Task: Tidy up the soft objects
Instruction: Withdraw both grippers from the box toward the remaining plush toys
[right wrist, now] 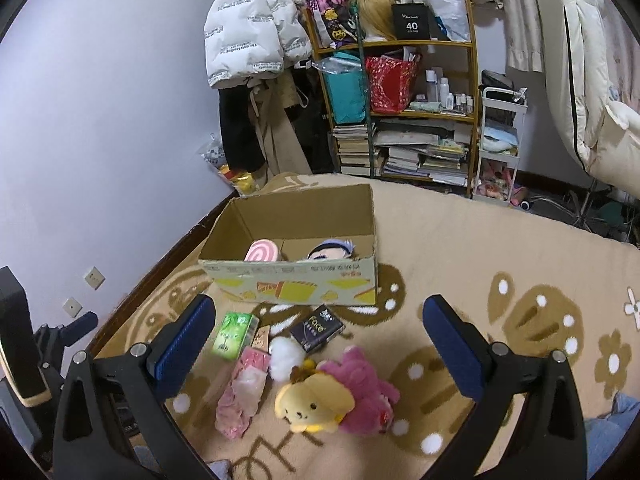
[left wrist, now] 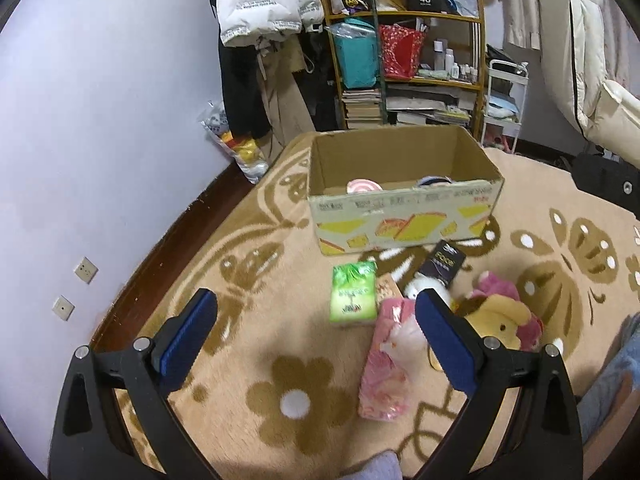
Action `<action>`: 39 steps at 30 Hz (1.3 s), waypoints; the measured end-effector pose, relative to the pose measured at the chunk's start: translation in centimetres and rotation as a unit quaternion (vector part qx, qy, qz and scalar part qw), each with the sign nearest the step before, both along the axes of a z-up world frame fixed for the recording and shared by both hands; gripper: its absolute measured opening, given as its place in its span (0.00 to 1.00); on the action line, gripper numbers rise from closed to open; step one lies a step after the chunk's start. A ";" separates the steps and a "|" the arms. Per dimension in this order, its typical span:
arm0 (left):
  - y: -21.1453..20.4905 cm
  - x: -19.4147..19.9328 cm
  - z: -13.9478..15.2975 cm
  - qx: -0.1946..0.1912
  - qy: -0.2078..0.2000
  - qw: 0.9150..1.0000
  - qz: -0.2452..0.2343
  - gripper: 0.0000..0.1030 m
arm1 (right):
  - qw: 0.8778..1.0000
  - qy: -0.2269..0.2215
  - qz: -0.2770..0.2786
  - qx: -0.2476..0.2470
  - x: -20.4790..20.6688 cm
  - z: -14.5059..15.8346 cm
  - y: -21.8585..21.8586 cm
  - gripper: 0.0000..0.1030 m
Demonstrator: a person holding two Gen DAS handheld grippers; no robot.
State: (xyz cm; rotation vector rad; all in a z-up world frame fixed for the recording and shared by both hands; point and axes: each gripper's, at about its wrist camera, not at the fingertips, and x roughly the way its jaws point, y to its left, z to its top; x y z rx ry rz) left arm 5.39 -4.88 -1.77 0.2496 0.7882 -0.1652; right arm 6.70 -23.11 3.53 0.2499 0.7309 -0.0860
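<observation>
Both the left gripper (left wrist: 316, 300) and right gripper (right wrist: 318, 308) gape wide and hold nothing above the rug (right wrist: 460, 248), where a yellow plush (right wrist: 312, 404), pink pack (right wrist: 242, 394) and green pack (right wrist: 234, 335) lie just before the box (right wrist: 292, 280) near the rug's wall edge.

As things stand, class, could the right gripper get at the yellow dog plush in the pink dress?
Probably yes. The right gripper is open, and the yellow dog plush lies on the blanket just ahead, between its fingers, with nothing on top of it. The white fluffy ball touches only its far side.
</observation>
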 end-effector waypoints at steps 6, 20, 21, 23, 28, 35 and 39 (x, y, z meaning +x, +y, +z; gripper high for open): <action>-0.6 -0.7 -1.3 0.009 0.013 1.000 -0.008 0.96 | 1.000 0.021 -0.004 0.004 -0.5 -0.9 0.6 1.00; -1.4 -0.1 -4.4 0.008 0.064 0.998 -0.009 0.96 | 0.997 0.067 -0.008 0.022 -0.4 -3.8 0.7 1.00; -1.4 0.0 -4.6 0.007 0.068 0.998 -0.009 0.96 | 0.997 0.071 -0.008 0.026 -0.3 -4.0 0.6 1.00; -1.5 0.2 -5.1 0.006 0.077 0.997 -0.007 0.96 | 0.996 0.081 -0.010 0.029 -0.2 -4.6 0.4 1.00; -1.4 0.9 -6.0 -0.004 0.097 0.995 -0.002 0.96 | 0.994 0.104 -0.007 0.045 0.5 -6.0 0.1 0.99; -1.6 1.7 -7.6 -0.010 0.130 0.991 -0.003 0.96 | 0.989 0.138 -0.002 0.051 1.4 -8.1 0.4 0.98; -1.8 2.3 -8.2 -0.014 0.140 0.990 -0.002 0.95 | 0.987 0.154 -0.004 0.054 2.0 -9.1 0.3 0.98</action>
